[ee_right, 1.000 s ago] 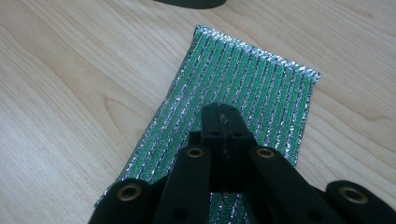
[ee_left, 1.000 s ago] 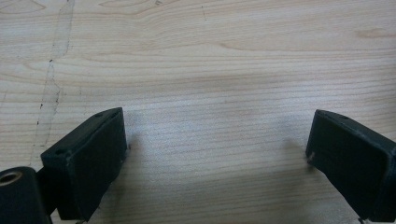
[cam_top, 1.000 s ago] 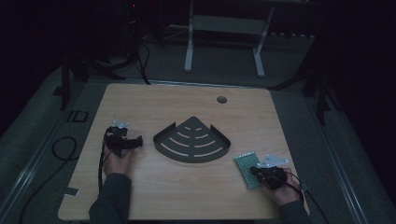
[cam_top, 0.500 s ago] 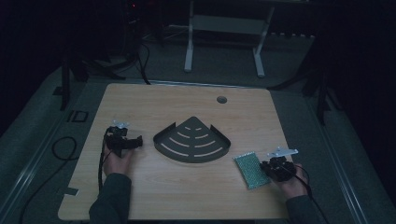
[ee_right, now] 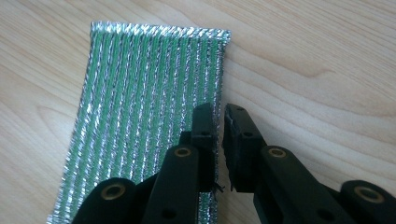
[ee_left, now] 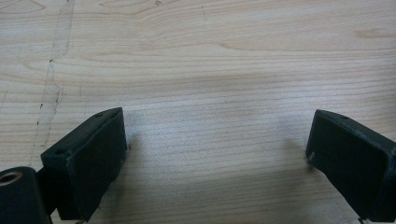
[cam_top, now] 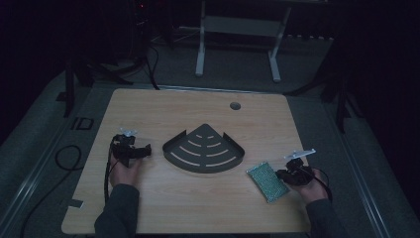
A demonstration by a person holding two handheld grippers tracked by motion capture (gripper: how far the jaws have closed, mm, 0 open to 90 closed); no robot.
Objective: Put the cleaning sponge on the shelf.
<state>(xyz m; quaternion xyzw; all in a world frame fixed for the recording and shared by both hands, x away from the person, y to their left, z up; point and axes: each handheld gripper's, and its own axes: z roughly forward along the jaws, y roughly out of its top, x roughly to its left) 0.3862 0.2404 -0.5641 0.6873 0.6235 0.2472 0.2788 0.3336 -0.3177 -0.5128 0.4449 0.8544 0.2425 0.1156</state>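
Nearest me, my right gripper (ee_right: 219,140) has its fingers (ee_right: 204,135) almost together, one lying over the long edge of the flat green scouring pad with silver threads (ee_right: 149,121), the other on bare wood beside it. I think they pinch that edge, though a thin gap shows between them and I can't be sure the pad is caught. The pad lies flat on the pale wooden bench (cam_top: 148,208) at its near right, just beside my right hand (cam_top: 309,186), likely so an edge grip can lift it.

My left gripper (ee_left: 217,154) rests at the near left, fingers (ee_left: 88,158) wide apart over bare wood, waiting.

Farther in, at mid-bench, the dark fan-shaped metal corner tray with curved slots (cam_top: 171,148) holds nothing.
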